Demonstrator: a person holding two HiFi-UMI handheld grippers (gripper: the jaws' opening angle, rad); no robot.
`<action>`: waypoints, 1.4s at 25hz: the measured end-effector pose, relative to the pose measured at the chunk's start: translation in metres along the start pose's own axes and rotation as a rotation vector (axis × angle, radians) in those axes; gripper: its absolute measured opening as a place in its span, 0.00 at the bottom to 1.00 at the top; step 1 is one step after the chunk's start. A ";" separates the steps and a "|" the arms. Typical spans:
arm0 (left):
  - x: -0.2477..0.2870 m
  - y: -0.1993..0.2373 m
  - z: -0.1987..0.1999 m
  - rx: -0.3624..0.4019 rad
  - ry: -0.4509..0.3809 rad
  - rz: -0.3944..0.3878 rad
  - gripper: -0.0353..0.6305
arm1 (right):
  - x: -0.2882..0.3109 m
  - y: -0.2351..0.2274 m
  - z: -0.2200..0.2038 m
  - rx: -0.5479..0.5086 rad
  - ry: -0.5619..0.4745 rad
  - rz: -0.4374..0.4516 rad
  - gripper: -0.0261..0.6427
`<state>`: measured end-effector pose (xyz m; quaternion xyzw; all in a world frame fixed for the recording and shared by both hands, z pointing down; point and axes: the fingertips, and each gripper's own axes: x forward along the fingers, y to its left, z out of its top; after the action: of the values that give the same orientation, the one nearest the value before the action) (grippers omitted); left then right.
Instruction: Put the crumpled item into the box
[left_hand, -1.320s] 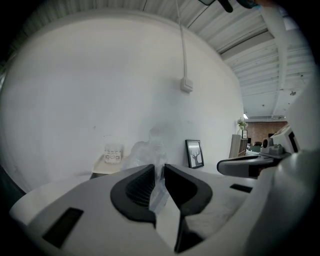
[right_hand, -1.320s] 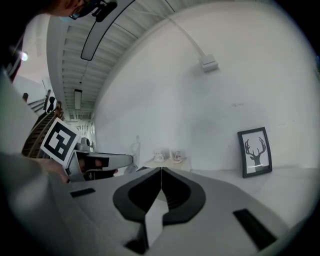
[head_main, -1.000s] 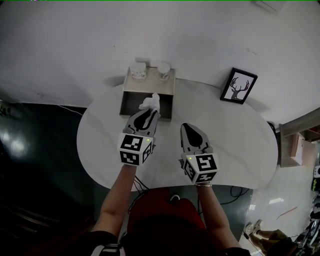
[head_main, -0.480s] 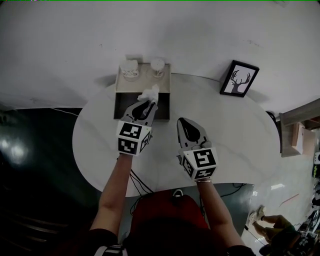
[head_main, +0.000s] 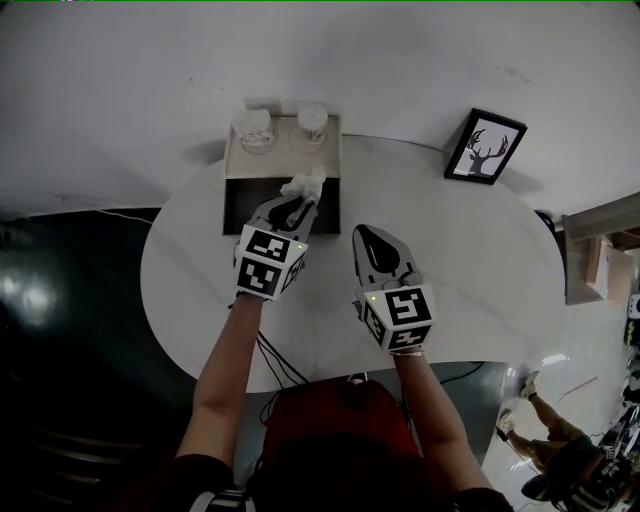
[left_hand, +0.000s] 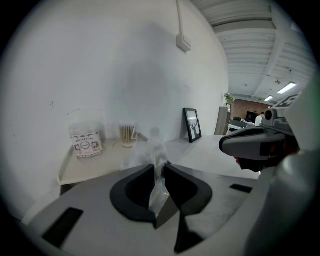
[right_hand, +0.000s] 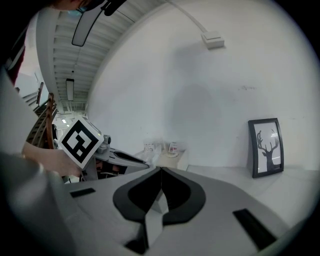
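White table (head_main: 480, 262) — box (head_main: 285, 163), framed picture (head_main: 484, 146)

Lighting was even and diffuse. Both gripper views showed dark, distorted fisheye corners; the near crumpled item (left_hand: 151, 149) appeared blurred.

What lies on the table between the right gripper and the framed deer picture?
Nothing. In the head view, only bare white table separates the right gripper from the framed deer picture.

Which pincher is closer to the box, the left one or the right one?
Left. The left gripper, shut on the crumpled item, has its tips right at the box's dark opening. The right gripper, shut and empty, sits off to the box's right, clear of it.
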<state>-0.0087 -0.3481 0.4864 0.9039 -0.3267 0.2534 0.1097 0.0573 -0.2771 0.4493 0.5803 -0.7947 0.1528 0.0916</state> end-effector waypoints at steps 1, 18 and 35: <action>0.001 0.000 -0.002 0.006 0.014 -0.005 0.17 | 0.002 0.000 -0.001 -0.001 0.004 0.001 0.06; 0.028 0.002 -0.029 0.179 0.285 -0.090 0.17 | 0.020 -0.010 -0.010 -0.007 0.048 -0.008 0.06; 0.042 0.002 -0.054 0.189 0.397 -0.143 0.17 | 0.027 -0.015 -0.014 -0.002 0.075 -0.021 0.06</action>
<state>-0.0027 -0.3527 0.5542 0.8634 -0.2089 0.4472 0.1041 0.0627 -0.3008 0.4736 0.5822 -0.7848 0.1730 0.1235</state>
